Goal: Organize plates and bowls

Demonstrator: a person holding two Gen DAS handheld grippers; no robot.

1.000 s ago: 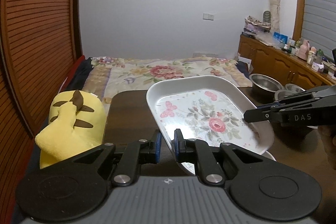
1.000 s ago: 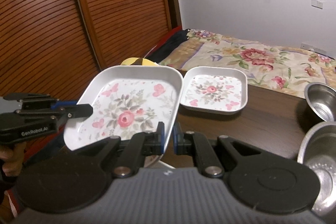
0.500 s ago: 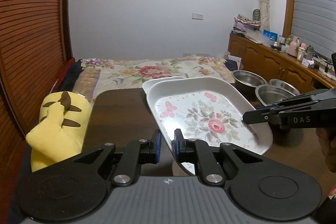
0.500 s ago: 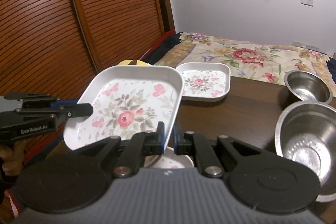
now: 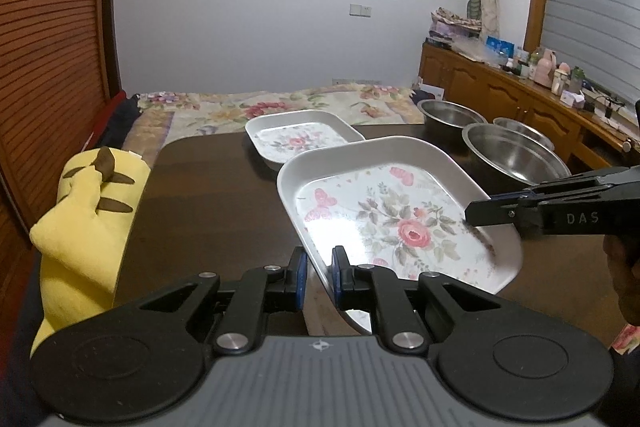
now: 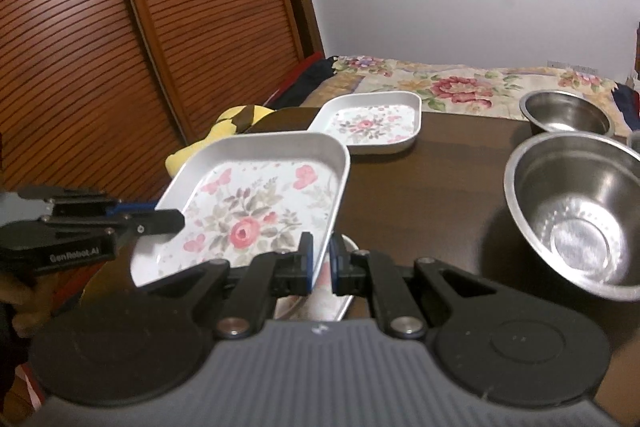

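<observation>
A large white floral plate (image 5: 392, 211) hangs tilted above the dark table (image 5: 208, 195), held from both sides. My left gripper (image 5: 318, 275) is shut on its near left rim. My right gripper (image 5: 480, 213) is shut on the opposite rim. In the right wrist view the same plate (image 6: 256, 203) sits between the right gripper (image 6: 322, 267) and the left gripper (image 6: 172, 221). Another plate (image 6: 336, 303) lies right under it, mostly hidden. A smaller floral plate (image 5: 296, 141) (image 6: 376, 121) rests farther back.
Three steel bowls stand on the table's right side: a big one (image 6: 580, 215) (image 5: 516, 155), one behind it (image 6: 568, 115) (image 5: 452, 113), and a third (image 5: 524, 133). A yellow plush toy (image 5: 88, 211) leans at the left edge. A flowered bed lies beyond the table.
Both grippers have drawn the large plate back from the small floral plate and a little lower. The small plate and bowls now look farther off, and the plate underneath has come into sight.
</observation>
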